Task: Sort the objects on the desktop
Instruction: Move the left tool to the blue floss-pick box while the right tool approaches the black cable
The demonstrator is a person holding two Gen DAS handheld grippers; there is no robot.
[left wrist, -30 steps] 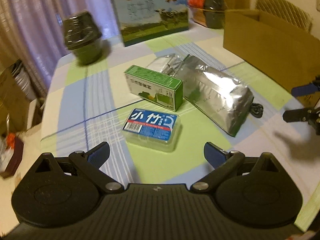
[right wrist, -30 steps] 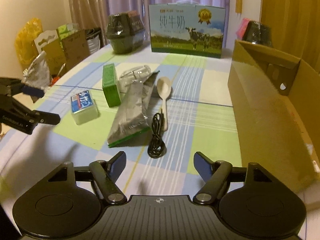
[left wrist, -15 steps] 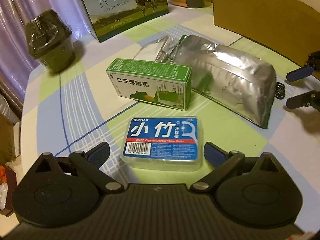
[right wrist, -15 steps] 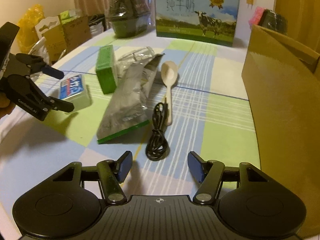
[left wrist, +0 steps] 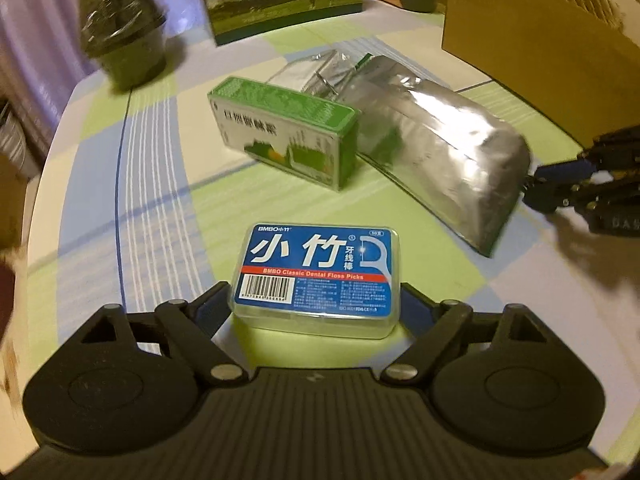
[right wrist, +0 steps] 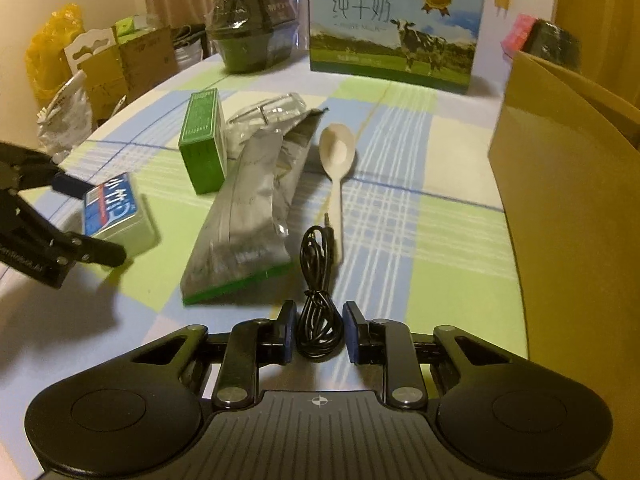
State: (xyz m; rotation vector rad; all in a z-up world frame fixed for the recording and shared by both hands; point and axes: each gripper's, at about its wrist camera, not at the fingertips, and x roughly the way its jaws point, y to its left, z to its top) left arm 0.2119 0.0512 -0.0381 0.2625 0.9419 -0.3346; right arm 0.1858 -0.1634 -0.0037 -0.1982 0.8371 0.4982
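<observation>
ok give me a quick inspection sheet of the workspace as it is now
Surface: checked green-and-blue tablecloth.
Job's things: blue-labelled clear floss pick box, green carton, silver foil pouch, cream plastic spoon.
Clutter: milk carton case, open brown cardboard box.
Grippers: left gripper open around the floss box; right gripper narrowed around the cable.
Cables: coiled black cable.
Surroundings: curtains, bags, boxes.
</observation>
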